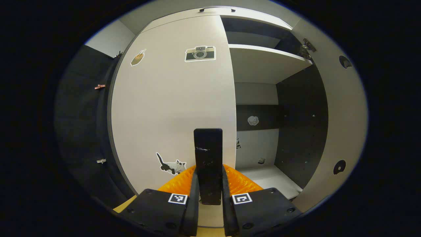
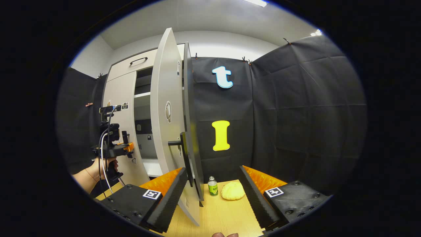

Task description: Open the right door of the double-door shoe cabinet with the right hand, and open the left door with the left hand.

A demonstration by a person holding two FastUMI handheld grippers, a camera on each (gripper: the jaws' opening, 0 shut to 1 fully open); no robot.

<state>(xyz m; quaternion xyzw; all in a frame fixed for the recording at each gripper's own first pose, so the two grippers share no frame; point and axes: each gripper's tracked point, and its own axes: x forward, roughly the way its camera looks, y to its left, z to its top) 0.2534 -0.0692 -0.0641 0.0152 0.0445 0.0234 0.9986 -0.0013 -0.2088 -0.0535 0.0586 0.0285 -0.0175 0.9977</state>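
Black cloth walls close in the booth, and against them stands the pale shoe cabinet (image 2: 121,85) on a wooden desk (image 2: 223,214). Over in the right gripper view, the right door (image 2: 167,125) stands swung wide, edge-on to the camera, its dark handle (image 2: 179,144) sticking out at mid-height. The right gripper (image 2: 210,194) sits low just in front of that door with its fingers (image 2: 171,194) spread well apart, the door's lower edge standing between them, nothing gripped. Behind the door on the desk stand a small green-labelled bottle (image 2: 212,186) and, just beside it, a yellow bun-shaped thing (image 2: 233,190). Now the left gripper view: the left door (image 1: 171,105) is flat and closed, with camera, cat and snack stickers on its face, and the left gripper (image 1: 208,184) has its fingers (image 1: 194,197) clamped on the dark upright handle (image 1: 208,154) near the door's inner edge. To the right the cabinet's open half shows a pale shelf (image 1: 263,61) and dark side wall. From the right gripper view, a hand (image 2: 102,166) holds that left gripper up at the closed door.
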